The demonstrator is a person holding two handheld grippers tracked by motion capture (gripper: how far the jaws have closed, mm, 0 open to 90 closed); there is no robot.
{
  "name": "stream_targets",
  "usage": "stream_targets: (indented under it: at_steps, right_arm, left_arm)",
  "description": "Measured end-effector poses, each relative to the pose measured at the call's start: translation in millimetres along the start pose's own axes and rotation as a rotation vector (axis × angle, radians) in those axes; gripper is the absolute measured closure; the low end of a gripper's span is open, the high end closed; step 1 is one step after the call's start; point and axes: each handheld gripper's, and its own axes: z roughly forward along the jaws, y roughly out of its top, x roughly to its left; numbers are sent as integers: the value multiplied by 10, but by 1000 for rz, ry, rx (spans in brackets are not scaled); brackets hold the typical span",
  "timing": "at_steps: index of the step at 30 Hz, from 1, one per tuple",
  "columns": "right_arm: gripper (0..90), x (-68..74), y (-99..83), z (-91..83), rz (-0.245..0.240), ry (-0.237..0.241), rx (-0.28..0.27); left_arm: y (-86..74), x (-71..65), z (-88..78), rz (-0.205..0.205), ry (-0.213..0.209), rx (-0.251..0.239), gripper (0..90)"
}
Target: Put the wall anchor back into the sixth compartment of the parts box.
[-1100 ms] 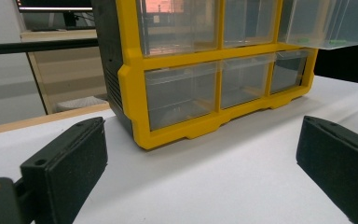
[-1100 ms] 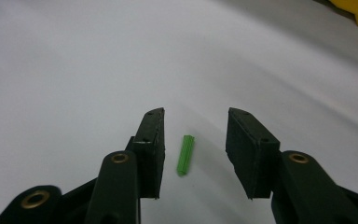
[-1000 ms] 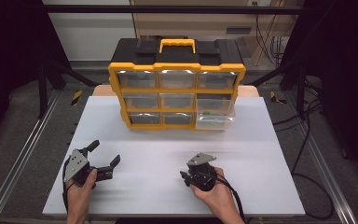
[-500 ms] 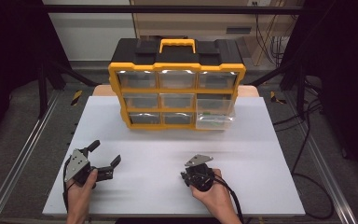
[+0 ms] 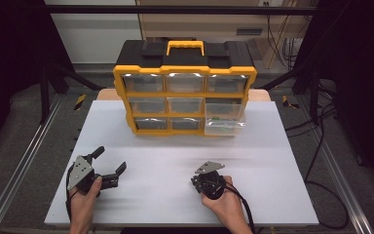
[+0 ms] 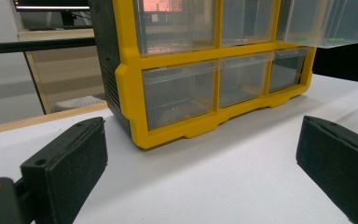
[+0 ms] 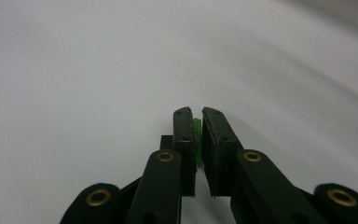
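Right claw (image 7: 198, 135) just closing, clenched on small green piece (image 7: 197, 140) low over counter (image 5: 272, 161); open drawer (image 5: 225, 118) lies ahead, slightly right. Left claw (image 5: 111, 163) released, farther off.

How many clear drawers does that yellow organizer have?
9, in three rows of three in the organizer: three on top, three in the middle, three at the bottom. The middle-right drawer is pulled out toward the table; the others sit closed.
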Motion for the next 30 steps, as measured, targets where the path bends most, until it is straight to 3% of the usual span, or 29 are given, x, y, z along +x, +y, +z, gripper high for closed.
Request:
stream_targets:
  at_steps: [1,9,12,14,17,20,23,30]
  right_arm:
    - [842,-29,13,-31,18,5,-23]
    - [842,-156,155,-270,28,-13,-121]
    - [842,-212,315,-495,25,-20,-187]
    - [842,-221,359,-557,22,-21,-203]
    - [842,-260,554,-816,3,-27,-265]
    - [842,-301,658,-953,0,-31,-301]
    - [842,-447,879,-1210,8,-59,-367]
    - [842,-744,1228,-1522,29,-94,-439]
  left_arm:
    - [0,3,-2,-1,2,-1,16]
    - [-2,5,-2,-2,0,0,16]
    - [0,-5,-7,0,0,0,16]
    - [0,-7,-8,0,1,0,16]
    - [-2,-7,-9,0,2,2,16]
    - [-2,-5,-8,0,3,2,15]
    - [-5,-6,-10,-2,3,2,16]
    - [-5,-1,-14,-4,4,1,15]
